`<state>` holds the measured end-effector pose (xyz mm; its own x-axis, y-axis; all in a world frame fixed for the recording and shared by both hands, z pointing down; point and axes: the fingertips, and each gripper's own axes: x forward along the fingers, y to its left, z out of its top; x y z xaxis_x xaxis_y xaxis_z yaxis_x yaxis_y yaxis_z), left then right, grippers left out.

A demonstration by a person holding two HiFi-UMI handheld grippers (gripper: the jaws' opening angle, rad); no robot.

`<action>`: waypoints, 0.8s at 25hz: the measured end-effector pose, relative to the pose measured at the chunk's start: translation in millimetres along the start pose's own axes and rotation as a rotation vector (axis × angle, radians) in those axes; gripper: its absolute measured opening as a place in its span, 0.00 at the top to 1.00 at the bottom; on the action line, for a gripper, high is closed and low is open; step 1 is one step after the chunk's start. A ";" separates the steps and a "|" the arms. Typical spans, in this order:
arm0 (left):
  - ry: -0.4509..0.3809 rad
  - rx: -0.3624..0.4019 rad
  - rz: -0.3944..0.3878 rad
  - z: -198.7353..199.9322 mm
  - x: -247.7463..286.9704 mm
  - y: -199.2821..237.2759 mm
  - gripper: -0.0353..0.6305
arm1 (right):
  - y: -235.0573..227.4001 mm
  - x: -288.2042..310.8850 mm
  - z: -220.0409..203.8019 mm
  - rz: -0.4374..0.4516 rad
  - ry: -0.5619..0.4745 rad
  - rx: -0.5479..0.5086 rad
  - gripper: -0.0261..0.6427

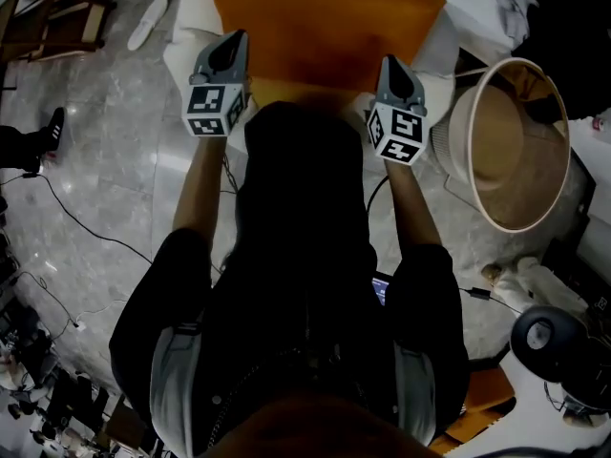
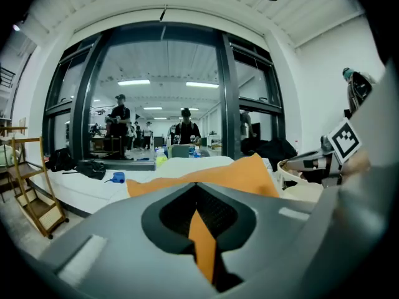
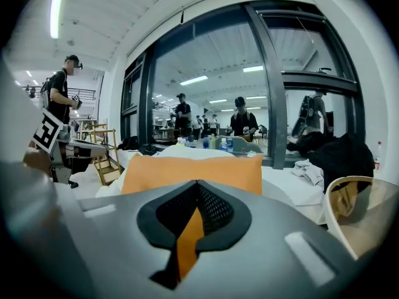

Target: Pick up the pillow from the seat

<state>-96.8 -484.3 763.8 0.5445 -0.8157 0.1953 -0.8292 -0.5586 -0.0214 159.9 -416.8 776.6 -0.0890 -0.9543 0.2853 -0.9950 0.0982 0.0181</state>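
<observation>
**A:** Where is the pillow [image 1: 320,22]?

**B:** Across the white seat [image 1: 188,27], straight ahead of the person. Both tools have its near edge: the left gripper [image 1: 235,48] toward one corner, the right gripper [image 1: 391,71] toward the other. On each, the fingers [image 2: 118,248] are pressed together with a thin fold of orange cover pinched between them. I cannot tell whether the pillow has cleared the seat.

**A:** What could go wrong from here?

**B:** Each hold is only on a slip of fabric at the edge. I'd judge that the weight of the filling could drag a fold out if the lift is jerky. If one side rises ahead of the other, the pillow would likely tilt and hang from a single pinch — the likeliest way to drop it.

**A:** And room to move?

**B:** It is open above and back toward the person's body. The right is the tight side: a basket [image 1: 447,146] stands just beside the seat's corner, near the right gripper, so a swing that way could catch its rim. To the left is bare floor [image 1: 115,151]. The cables [image 1: 81,225] lie well back from the seat and would matter only for a step backwards. A wooden rack [image 1: 62,22] stands well apart at the far left.
</observation>
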 end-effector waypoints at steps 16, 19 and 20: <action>0.004 0.085 0.055 -141.6 49.2 47.8 0.77 | -71.1 42.1 -92.9 -0.087 -0.055 -0.035 0.91; 0.030 0.045 0.043 -150.5 51.5 69.5 0.58 | -68.8 48.8 -101.5 -0.052 -0.018 -0.020 0.73; 0.041 0.025 0.029 -154.0 52.8 75.1 0.50 | -68.1 51.8 -103.7 -0.038 -0.012 -0.007 0.62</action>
<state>-149.8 -546.1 923.4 0.5140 -0.8253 0.2339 -0.8410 -0.5385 -0.0518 227.8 -443.6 889.5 -0.0515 -0.9607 0.2729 -0.9974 0.0635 0.0353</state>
